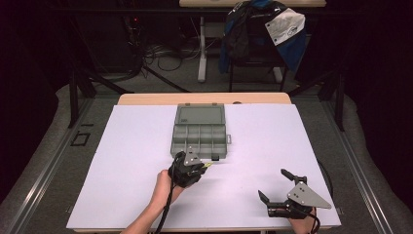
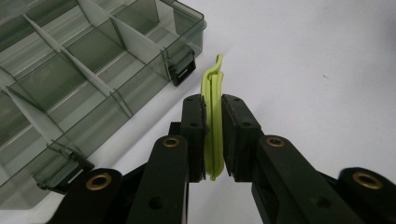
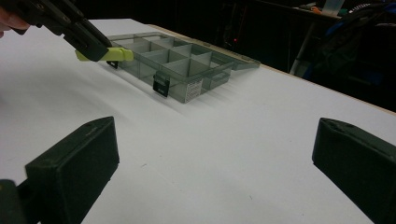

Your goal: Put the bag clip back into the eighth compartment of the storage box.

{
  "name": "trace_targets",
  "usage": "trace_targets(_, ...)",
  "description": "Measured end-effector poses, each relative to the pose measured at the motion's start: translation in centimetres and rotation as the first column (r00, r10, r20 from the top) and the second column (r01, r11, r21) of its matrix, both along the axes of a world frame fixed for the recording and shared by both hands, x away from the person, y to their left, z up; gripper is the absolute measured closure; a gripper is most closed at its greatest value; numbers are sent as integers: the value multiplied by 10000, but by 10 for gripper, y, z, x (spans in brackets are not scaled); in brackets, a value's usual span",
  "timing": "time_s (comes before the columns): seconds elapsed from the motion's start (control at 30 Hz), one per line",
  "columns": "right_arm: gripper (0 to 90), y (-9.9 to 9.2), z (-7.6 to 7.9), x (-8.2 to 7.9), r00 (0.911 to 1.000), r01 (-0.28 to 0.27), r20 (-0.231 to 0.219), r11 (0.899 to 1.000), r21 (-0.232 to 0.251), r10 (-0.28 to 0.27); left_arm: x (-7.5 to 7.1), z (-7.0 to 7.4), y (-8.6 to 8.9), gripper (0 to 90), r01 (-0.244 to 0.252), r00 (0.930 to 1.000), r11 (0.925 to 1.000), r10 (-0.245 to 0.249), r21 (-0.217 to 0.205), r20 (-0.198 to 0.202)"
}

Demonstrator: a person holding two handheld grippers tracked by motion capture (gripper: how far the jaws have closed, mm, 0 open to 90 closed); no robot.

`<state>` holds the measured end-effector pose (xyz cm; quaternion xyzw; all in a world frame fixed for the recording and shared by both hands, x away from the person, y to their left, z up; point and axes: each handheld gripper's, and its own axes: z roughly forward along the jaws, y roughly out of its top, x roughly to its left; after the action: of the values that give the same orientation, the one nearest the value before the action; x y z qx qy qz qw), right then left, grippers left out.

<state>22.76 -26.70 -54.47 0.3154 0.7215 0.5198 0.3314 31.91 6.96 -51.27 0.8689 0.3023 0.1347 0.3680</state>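
A: At the near edge of the white surface (image 1: 146,195), the person's left gripper (image 2: 213,135) is clamped on a slim yellow-green clip (image 2: 215,116), both pads pressed flat against its sides.

B: And where does that clip sit against the box?

A: It hangs above the surface just in front of the grey compartment box (image 1: 198,136), close to the box's near right corner and one of its dark latches (image 2: 182,67). The clip's tip points away from the hand, not touching the box as far as I can see.

B: The box itself?

A: Lying open in the middle of the surface, its lid (image 1: 199,115) folded back flat on the far side, dividers showing. I cannot make out anything in the compartments.

B: The other hand?

A: The right gripper (image 1: 275,187) rests low at the near right corner, well apart from the box, jaws spread wide with nothing between them.
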Motion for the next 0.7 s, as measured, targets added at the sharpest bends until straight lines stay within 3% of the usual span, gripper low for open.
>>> trace_targets(0.7, 0, 0, 0, 0, 10000, 11, -35, 10000, -7, -11, 13, 8, -10, 798, -36, 10000, 9998, 37, -181, 58)
